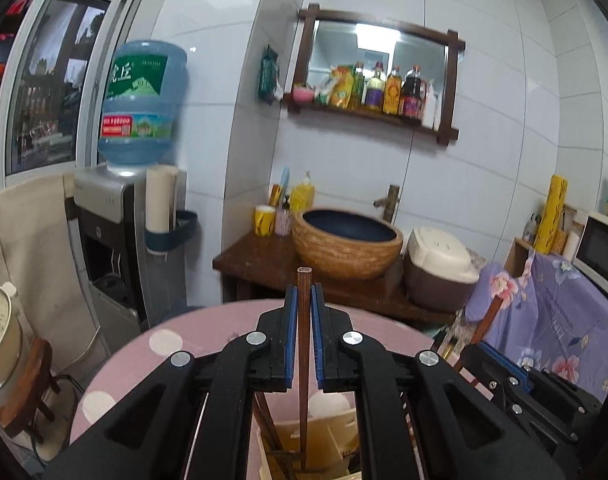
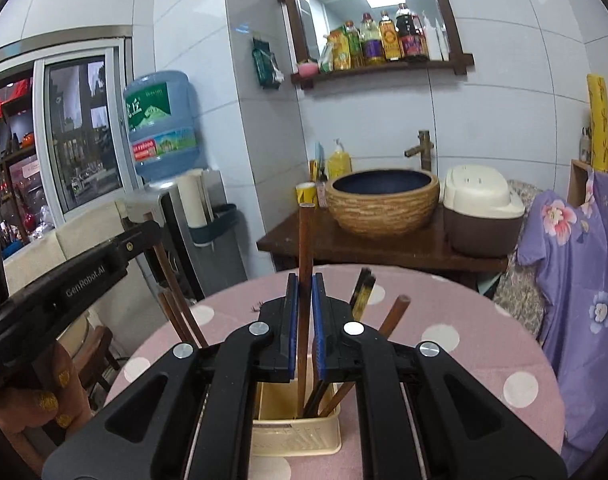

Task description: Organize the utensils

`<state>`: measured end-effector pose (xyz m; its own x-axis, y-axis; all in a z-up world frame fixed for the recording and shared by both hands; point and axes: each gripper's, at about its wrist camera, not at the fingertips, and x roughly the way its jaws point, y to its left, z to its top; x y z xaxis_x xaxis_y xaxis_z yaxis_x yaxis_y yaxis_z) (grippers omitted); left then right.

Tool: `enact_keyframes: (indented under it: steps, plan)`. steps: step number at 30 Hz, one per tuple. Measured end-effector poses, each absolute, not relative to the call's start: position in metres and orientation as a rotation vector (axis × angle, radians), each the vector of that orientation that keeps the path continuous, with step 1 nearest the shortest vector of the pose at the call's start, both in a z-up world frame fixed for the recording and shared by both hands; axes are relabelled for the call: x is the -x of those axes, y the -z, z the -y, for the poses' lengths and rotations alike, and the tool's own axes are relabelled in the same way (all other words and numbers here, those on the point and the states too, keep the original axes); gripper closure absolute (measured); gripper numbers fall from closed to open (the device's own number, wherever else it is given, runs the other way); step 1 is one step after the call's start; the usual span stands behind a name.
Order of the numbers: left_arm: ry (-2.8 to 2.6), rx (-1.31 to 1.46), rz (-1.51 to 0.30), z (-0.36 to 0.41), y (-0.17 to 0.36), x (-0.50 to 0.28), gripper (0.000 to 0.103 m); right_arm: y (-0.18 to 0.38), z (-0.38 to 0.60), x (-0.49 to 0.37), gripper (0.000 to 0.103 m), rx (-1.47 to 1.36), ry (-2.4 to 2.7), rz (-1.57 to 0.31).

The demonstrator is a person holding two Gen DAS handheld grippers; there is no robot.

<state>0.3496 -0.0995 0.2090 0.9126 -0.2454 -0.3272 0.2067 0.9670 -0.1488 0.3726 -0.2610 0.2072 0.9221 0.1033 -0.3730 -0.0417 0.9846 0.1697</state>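
My left gripper (image 1: 304,292) is shut on a brown chopstick (image 1: 303,344) that stands upright between the blue pads. Its lower end reaches down into a cream utensil holder (image 1: 331,432) on the pink dotted table (image 1: 164,340). In the right wrist view my right gripper (image 2: 305,280) is shut on another brown chopstick (image 2: 305,248), also upright, with its foot inside the same holder (image 2: 296,436). Other chopsticks (image 2: 395,316) lean in the holder. The left gripper (image 2: 144,236) shows at the left, with its chopstick (image 2: 172,280) slanting down.
Beyond the round table stands a wooden counter (image 2: 383,248) with a woven basin (image 2: 383,204) and a rice cooker (image 2: 479,212). A water dispenser (image 1: 116,248) is at the left, purple floral cloth (image 2: 583,280) at the right, and a wooden stool (image 1: 36,384) low on the left.
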Motion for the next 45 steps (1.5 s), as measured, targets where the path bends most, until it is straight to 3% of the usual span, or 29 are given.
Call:
enact_keyframes:
  steps: [9,17,20,22,24,26,28,32,45]
  plan:
    - [0.238,0.113,-0.468,0.102,-0.168,-0.364,0.095,-0.184,0.257,-0.372,0.095,-0.149,-0.071,-0.402]
    - [0.260,0.099,-0.453,0.102,-0.168,-0.353,0.095,-0.180,0.258,-0.367,0.095,-0.149,-0.077,-0.396]
    - [0.261,0.082,-0.437,0.102,-0.167,-0.344,0.094,-0.180,0.258,-0.359,0.090,-0.132,-0.064,-0.378]
    - [0.262,0.082,-0.424,0.099,-0.166,-0.335,0.084,-0.182,0.260,-0.350,0.073,-0.120,-0.054,-0.351]
    - [0.261,0.099,-0.405,0.094,-0.165,-0.325,0.058,-0.185,0.262,-0.335,0.054,-0.111,-0.047,-0.307]
    - [0.265,0.127,-0.365,0.086,-0.166,-0.310,0.042,-0.189,0.263,-0.318,0.048,-0.087,-0.033,-0.260]
    - [0.257,0.136,-0.321,0.079,-0.167,-0.295,0.032,-0.190,0.263,-0.301,0.022,-0.053,-0.002,-0.222]
    - [0.262,0.161,-0.278,0.062,-0.160,-0.268,0.005,-0.181,0.264,-0.270,0.009,-0.002,0.043,-0.176]
    - [0.182,0.125,-0.298,0.025,-0.095,-0.178,0.005,-0.095,0.256,-0.177,0.006,0.015,0.081,-0.249]
